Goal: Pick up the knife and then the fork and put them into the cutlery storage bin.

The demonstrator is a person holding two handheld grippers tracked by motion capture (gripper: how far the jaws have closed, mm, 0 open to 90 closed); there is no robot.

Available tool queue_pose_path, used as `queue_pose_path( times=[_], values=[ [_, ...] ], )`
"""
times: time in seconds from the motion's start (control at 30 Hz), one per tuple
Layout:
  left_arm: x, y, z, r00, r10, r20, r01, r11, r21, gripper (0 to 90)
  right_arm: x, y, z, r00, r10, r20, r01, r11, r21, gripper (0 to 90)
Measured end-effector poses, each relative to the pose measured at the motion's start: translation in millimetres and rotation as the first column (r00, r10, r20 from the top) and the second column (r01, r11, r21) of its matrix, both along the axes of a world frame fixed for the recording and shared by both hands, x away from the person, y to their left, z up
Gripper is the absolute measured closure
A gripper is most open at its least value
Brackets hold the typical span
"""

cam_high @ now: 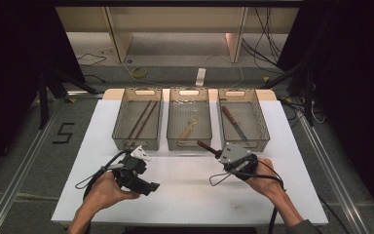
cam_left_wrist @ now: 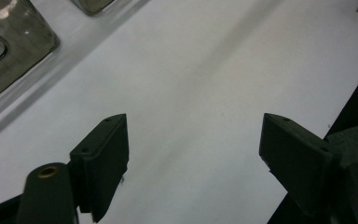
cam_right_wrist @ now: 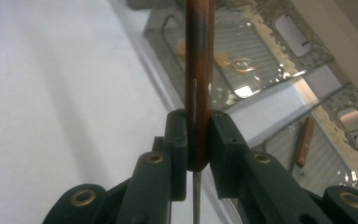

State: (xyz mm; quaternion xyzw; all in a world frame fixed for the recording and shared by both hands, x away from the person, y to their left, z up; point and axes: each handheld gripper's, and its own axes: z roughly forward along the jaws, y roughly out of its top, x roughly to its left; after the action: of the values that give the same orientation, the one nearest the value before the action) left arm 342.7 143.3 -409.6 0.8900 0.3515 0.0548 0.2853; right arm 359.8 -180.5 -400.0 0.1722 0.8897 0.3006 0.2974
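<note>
Right gripper fingers clenched on brown knife handle, held above desk just before middle bin. Left gripper fingers released, nothing between, over bare desk.

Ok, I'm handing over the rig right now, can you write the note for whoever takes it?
Right gripper: shut on a wooden-handled knife, held in front of the middle basket.
Left gripper: open, nothing between the jaws, over the white table.
Sorted so far: chopsticks in the left basket, a pale utensil in the middle, another knife in the right basket.
Left: probably drop the held knife in the right basket.
</note>
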Motion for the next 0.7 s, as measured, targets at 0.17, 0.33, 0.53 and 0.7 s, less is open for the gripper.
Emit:
queue_pose_path(
  times=[0.17, 0.33, 0.53, 0.7],
  values=[
    [-4.2, 4.3, -1.6, 0.9965, 0.044, 0.071, -0.039, 0.9969, -0.068, 21.1, 14.8, -11.1, 11.2, 0.9949, -0.053, -0.085, 0.062, 0.9928, 0.103, 78.9],
    [-8.0, 9.6, -4.8, 0.9900, 0.081, 0.115, -0.069, 0.9922, -0.104, 19.9, 38.1, -26.5, 27.3, 0.9771, -0.107, -0.184, 0.144, 0.9698, 0.197, 78.9],
    [-12.3, 18.7, -10.2, 0.9785, 0.115, 0.171, -0.085, 0.9808, -0.175, 19.0, 67.6, -42.4, 46.1, 0.9552, -0.171, -0.242, 0.232, 0.9391, 0.253, 78.8],
    [-12.0, 27.1, -11.1, 0.9701, 0.153, 0.189, -0.109, 0.9692, -0.221, 18.9, 93.0, -53.4, 55.5, 0.9336, -0.238, -0.268, 0.309, 0.9125, 0.268, 78.8]
  ],
)
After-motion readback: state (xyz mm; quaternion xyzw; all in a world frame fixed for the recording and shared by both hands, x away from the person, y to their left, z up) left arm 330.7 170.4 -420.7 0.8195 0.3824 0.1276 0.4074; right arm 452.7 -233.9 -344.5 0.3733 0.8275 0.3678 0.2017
